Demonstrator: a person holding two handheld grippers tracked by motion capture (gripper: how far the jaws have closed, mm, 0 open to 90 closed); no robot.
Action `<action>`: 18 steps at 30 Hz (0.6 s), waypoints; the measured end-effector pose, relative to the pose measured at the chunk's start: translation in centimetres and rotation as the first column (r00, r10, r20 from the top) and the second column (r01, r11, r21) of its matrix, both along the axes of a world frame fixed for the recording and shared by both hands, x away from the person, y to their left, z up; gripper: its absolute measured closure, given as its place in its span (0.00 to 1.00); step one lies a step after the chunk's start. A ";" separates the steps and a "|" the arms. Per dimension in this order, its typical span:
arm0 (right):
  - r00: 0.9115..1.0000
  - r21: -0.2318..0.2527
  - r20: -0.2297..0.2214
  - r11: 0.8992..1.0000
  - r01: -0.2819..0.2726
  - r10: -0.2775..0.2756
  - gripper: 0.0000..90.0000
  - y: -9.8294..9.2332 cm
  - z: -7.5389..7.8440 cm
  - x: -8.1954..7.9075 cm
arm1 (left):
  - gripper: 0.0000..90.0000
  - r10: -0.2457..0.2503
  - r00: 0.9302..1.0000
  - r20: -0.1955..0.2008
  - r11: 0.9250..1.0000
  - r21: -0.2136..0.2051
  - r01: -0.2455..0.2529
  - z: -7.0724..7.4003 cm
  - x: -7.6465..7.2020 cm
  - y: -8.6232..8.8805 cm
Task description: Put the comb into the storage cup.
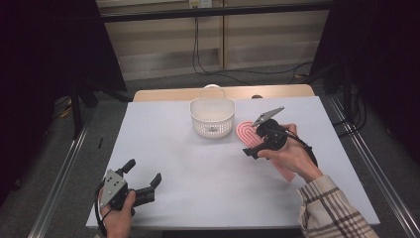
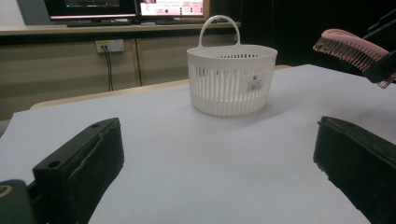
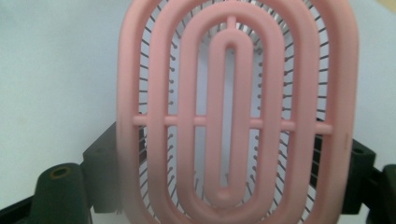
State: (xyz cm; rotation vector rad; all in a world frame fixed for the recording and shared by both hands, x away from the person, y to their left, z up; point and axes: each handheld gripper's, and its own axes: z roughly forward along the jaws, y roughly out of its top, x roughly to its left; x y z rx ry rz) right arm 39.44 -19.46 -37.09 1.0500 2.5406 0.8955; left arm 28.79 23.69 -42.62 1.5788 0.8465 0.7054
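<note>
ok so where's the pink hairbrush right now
The pink hairbrush is held in the right gripper at the right of the high view, lifted off the table, just right of the white basket.

Basket (image 2: 232, 79): white plastic, slotted walls, satin sheen, small label on the side
Hairbrush (image 3: 236, 112): pink plastic, smooth and matt, vented oval ribs; thin dark bristles, seemingly metal pins
Right gripper (image 1: 252, 148), left gripper (image 1: 143, 173): black matt plastic jaws; grey metal-look plate on top
Table (image 1: 208, 188): pale matt sheet, smooth; light wood edge at the far side
Sleeve (image 1: 332, 210): checked woven cloth, soft look
</note>
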 end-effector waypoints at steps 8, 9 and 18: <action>0.998 0.027 0.055 1.000 0.016 -0.017 0.22 -0.2 0.4 -0.1 | 0.02 -0.004 1.000 0.002 1.000 -0.003 0.004 0.0 0.0 0.0; 0.998 0.032 0.056 0.999 0.019 -0.021 0.22 -0.2 0.5 -0.1 | 0.02 -0.004 1.000 0.002 1.000 -0.007 0.004 0.0 0.0 0.0; 0.994 0.068 0.106 0.997 0.022 -0.029 0.22 -0.4 1.0 -0.2 | 0.02 -0.004 1.000 0.003 1.000 -0.005 0.004 0.0 0.0 0.0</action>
